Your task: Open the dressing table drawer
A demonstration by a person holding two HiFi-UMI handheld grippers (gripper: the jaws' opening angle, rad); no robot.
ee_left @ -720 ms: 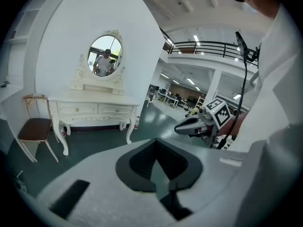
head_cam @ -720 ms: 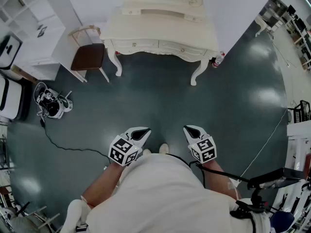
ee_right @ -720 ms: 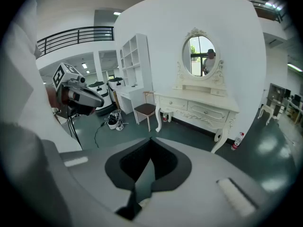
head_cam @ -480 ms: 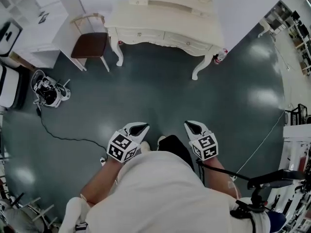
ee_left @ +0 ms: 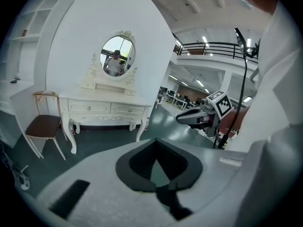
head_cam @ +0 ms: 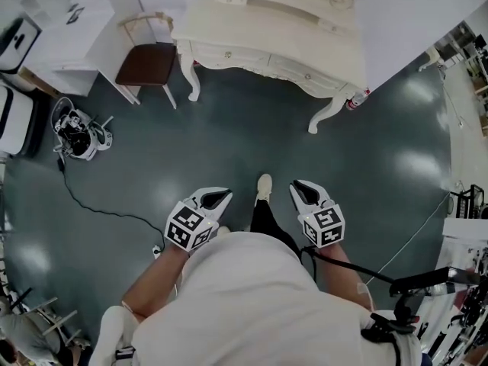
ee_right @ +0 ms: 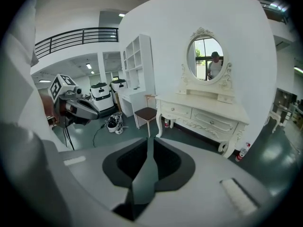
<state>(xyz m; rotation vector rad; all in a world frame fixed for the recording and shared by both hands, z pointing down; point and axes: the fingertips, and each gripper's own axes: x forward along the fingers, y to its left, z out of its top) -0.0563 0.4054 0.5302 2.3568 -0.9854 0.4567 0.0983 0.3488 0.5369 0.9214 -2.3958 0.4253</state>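
The cream dressing table [head_cam: 267,33] stands against the wall at the top of the head view, well ahead of me. Its two front drawers [head_cam: 226,54] [head_cam: 309,73] are closed, each with a small knob. My left gripper [head_cam: 216,199] and right gripper [head_cam: 303,191] are held low in front of my body, both shut and empty, pointing toward the table across the dark floor. The left gripper view has the table [ee_left: 106,109] far off beyond the left gripper [ee_left: 156,143]. Seen past the right gripper [ee_right: 149,143], the table [ee_right: 203,115] and its oval mirror [ee_right: 207,56] are also distant.
A chair with a brown seat [head_cam: 145,63] stands left of the table, beside a white shelf unit [head_cam: 69,29]. A small device [head_cam: 76,136] with a trailing cable lies on the floor at left. A bottle [head_cam: 357,97] stands by the table's right leg. A stand [head_cam: 427,280] is at right.
My foot has stepped forward between the grippers, and the table has swung slightly right in the head view. Both grippers keep their place before my body.
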